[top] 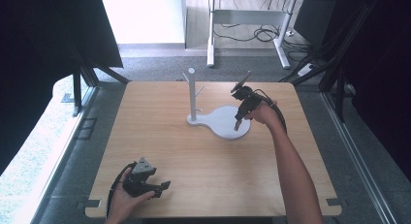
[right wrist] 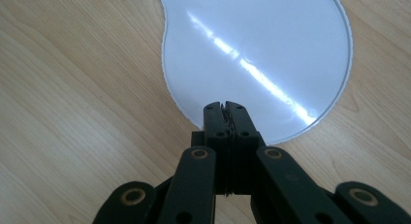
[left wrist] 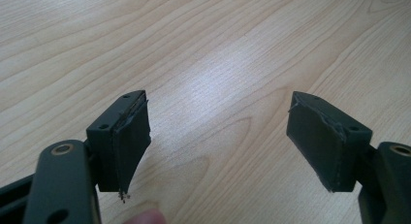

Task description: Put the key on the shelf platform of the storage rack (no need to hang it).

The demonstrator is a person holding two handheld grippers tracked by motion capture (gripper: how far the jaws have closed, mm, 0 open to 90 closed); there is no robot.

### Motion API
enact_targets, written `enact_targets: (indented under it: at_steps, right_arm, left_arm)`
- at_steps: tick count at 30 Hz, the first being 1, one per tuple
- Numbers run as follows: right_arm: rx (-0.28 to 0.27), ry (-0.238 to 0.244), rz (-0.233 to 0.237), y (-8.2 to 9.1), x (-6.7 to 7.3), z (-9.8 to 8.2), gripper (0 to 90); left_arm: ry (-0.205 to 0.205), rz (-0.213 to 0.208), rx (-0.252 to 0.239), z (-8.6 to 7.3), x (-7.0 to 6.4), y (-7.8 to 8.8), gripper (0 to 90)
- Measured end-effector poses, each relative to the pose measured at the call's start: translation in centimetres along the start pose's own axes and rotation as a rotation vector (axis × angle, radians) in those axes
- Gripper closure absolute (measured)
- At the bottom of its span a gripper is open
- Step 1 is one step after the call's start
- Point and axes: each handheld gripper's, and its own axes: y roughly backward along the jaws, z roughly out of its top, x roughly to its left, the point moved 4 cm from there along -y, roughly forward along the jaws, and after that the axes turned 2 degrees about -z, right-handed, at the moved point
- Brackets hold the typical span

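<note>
Over the white base's [top: 228,123] rim hangs the right gripper [top: 237,126], jaws together; left gripper [top: 164,186], jaws apart, rests near the table's [top: 203,161] front edge.

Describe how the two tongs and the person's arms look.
Both tongs are black linkage frames with brass-coloured pivot pins. The left tongs carry a grey three-cornered plate, a black cable and dark, frayed pads. The right tongs trail a black cable along the forearm. Both forearms are bare, no sleeves showing.
</note>
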Motion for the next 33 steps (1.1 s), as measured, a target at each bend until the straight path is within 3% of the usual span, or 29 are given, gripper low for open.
enact_targets:
  at_steps: [19, 33]
  right_arm:
    - [0.000, -0.013, 0.007, -2.2, 0.1, 1.7, 90.0]
    - [-0.013, -0.062, -0.003, -3.9, -0.7, 1.7, 89.9]
  left_arm:
    - [-0.003, -0.002, 0.003, -0.1, 0.2, 0.0, 23.9]
    - [-0.001, 0.000, 0.005, -0.2, 0.3, -0.1, 23.9]
